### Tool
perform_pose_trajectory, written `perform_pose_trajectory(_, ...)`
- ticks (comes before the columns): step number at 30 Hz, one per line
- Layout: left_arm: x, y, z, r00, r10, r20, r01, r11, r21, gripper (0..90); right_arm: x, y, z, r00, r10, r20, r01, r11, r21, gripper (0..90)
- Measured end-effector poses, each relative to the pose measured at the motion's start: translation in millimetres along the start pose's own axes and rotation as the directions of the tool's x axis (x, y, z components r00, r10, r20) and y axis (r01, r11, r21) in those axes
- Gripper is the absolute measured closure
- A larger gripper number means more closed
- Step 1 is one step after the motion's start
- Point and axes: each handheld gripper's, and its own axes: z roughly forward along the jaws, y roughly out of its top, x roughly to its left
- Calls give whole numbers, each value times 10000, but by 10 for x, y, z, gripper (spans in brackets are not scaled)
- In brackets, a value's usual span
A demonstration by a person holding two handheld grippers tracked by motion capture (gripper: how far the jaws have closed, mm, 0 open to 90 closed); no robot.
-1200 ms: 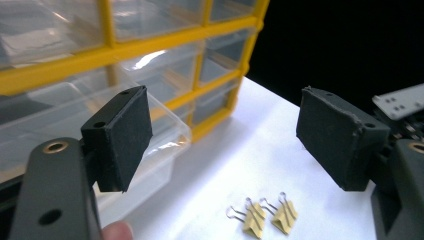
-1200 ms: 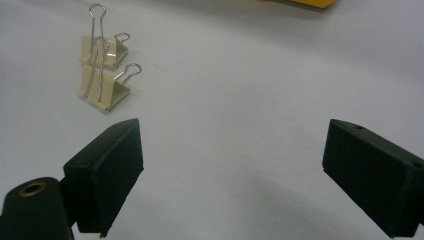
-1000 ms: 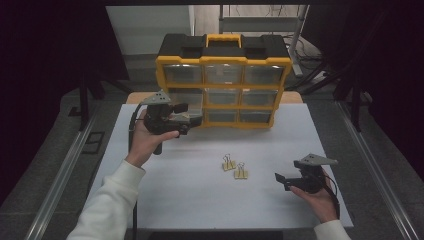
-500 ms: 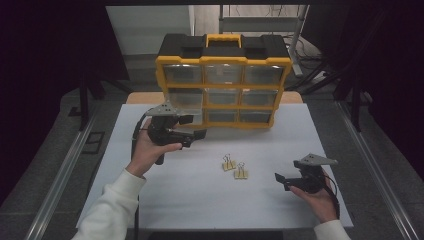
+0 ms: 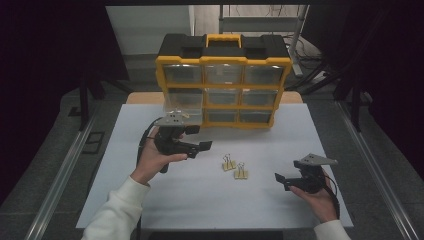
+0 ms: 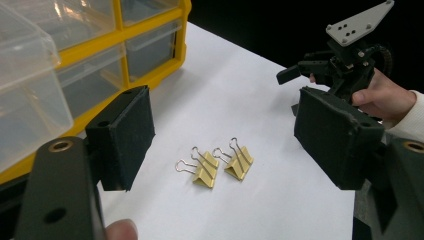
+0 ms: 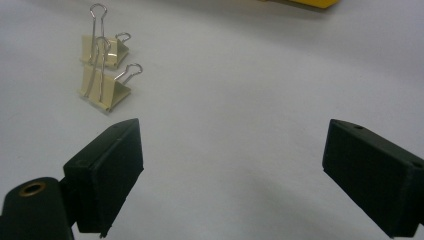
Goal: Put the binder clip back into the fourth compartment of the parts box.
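Just in front of the yellow drawer cabinet (image 5: pixel 223 82), with one clear drawer (image 5: pixel 184 106) pulled out, both binder clips (image 5: pixel 235 167) lie unpicked on the white table (image 5: pixel 200 200); left gripper (image 5: pixel 200 147) hovers spread beside them, right gripper (image 5: pixel 281 180) spread, empty, farther off.

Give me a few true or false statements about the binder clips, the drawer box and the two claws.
1. Two binder clips lie on the white table. True.
2. The left claw grips a clip. False: it is open, nothing between its pads.
3. One drawer of the yellow organizer stands pulled out. True.
4. The right claw is shut. False: it is open and holds nothing.
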Motion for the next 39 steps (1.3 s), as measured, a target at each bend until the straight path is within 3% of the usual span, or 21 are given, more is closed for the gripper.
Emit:
perform_pose_trajectory(8,-17,-51,59,10000,31,78,-32,9999,163,239,-3,-1,2,10000,1,4,-1,10000,-3,98)
perform_pose_trajectory(19,-45,-121,285,9998,111,169,-123,9973,725,237,2,-5,21,9999,-104,-4,104,9999,22,98)
perform_pose_trajectory(24,-25,-162,353,9999,-45,-101,53,9969,783,245,3,-4,21,10000,-81,-16,81,10000,23,98)
perform_pose_trajectory(39,8,-264,489,9998,-175,-83,185,9908,1338,243,3,-4,20,9999,-107,-11,107,9999,20,98)
